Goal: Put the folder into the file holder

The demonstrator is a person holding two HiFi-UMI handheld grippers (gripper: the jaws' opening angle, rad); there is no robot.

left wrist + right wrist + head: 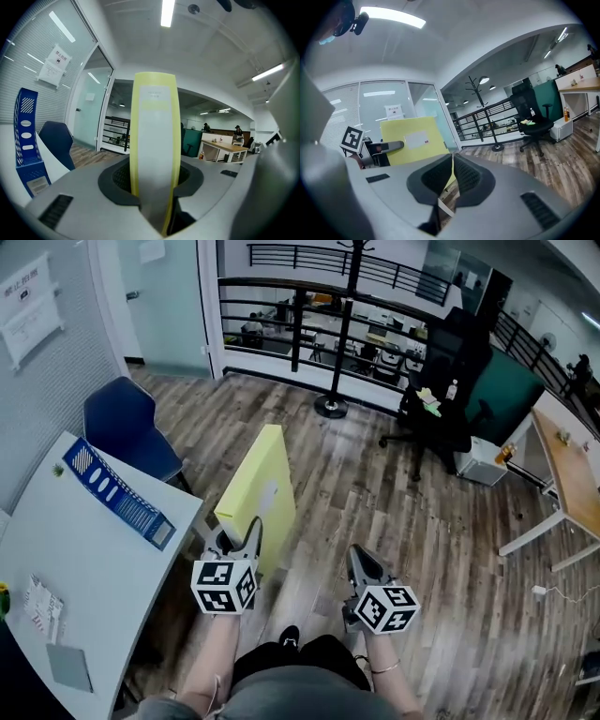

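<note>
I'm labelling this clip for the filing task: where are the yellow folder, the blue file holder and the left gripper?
yellow folder [258,474]: head view, middle of its broad face.
blue file holder [112,493]: head view, its patterned side wall.
left gripper [236,536]: head view, between its fingertips.

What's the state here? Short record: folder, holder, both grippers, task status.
folder: yellow, upright, bottom edge clamped
left gripper: shut on folder
right gripper: shut, empty
holder: blue, on table, left of folder, apart from it
task: folder not yet in holder
</note>
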